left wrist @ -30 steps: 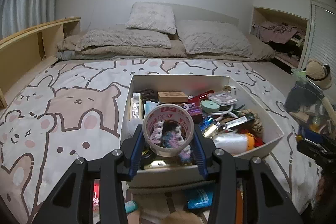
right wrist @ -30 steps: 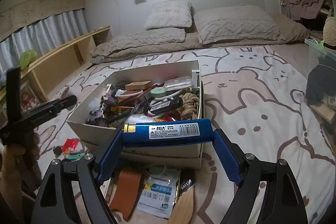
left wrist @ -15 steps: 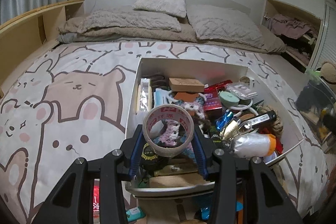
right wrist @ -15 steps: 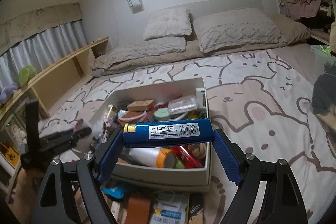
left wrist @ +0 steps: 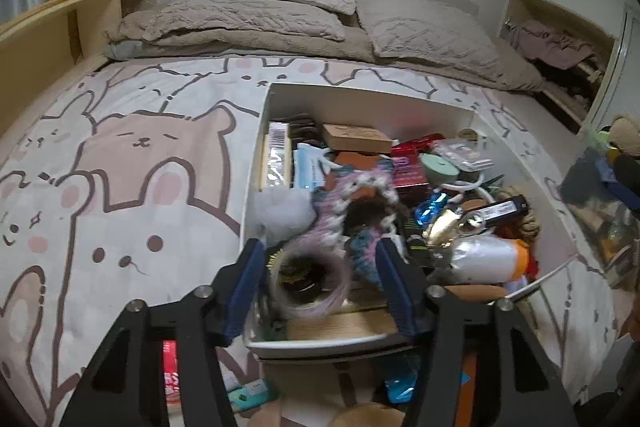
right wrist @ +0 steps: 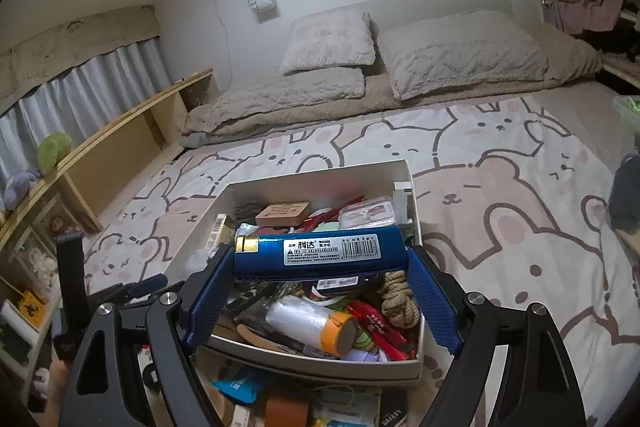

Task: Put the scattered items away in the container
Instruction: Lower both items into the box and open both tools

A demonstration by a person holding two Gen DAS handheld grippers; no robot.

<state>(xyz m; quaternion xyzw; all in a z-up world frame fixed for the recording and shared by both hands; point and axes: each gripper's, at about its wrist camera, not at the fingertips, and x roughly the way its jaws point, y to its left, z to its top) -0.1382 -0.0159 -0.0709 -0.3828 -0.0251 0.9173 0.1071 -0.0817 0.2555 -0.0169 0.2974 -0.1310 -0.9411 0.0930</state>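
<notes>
Tape roll has just left the opening left tool into the box near the bed's foot edge; right tool still pinches the blue lighter.

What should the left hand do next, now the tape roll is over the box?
Probably lift the left gripper clear. Its jaws are opening, the tape roll sits loose between them over the white box, so the drop looks done.

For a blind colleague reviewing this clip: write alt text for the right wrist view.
The right gripper clamps a blue cylinder crosswise between its blue pads, above a white box crammed with odds and ends. The box sits on a bear-print bedspread, with beige pillows behind.
</notes>
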